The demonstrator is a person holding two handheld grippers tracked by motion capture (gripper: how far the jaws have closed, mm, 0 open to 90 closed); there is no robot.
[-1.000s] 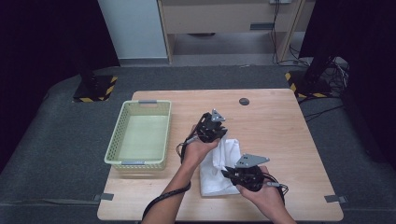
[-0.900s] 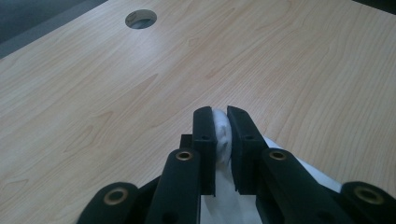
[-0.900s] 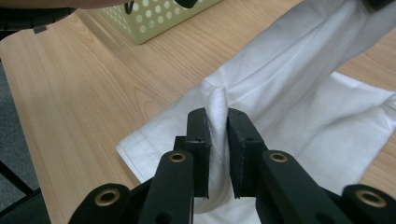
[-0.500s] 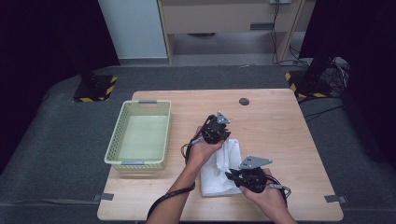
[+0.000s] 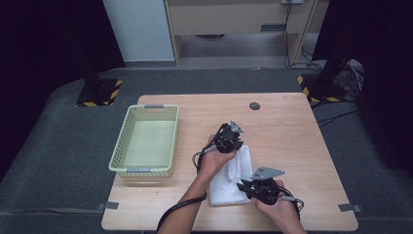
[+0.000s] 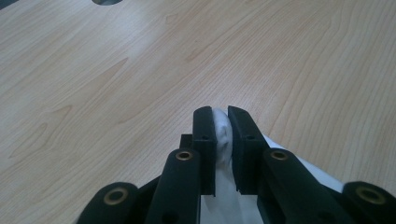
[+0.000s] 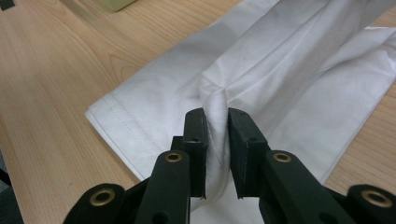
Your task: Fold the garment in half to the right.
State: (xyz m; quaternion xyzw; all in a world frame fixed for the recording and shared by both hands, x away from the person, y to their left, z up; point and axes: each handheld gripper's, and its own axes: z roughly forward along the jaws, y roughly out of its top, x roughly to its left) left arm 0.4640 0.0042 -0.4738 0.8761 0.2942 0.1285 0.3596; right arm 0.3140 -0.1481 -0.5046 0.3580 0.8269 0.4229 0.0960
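Note:
A white cloth (image 5: pixel 229 178) lies folded on the wooden table (image 5: pixel 292 131), near its front edge. My left gripper (image 5: pixel 229 140) is at the cloth's far end, shut on a pinched fold of it. In the left gripper view the left gripper (image 6: pixel 221 112) squeezes the white cloth (image 6: pixel 223 135) just above the bare wood. My right gripper (image 5: pixel 256 187) is at the near right edge of the cloth. In the right gripper view the right gripper (image 7: pixel 215 114) is shut on a raised ridge of the cloth (image 7: pixel 289 70), whose lower layer lies flat on the table.
A pale green plastic basket (image 5: pixel 144 169) stands empty on the left of the table. A small black round disc (image 5: pixel 254 106) sits near the far edge. Black-and-yellow stand feet (image 5: pixel 97 95) rest on the floor beyond the table.
Both grippers have sunk a little toward the table with the cloth still pinched. The left one has drifted slightly right and nearer.

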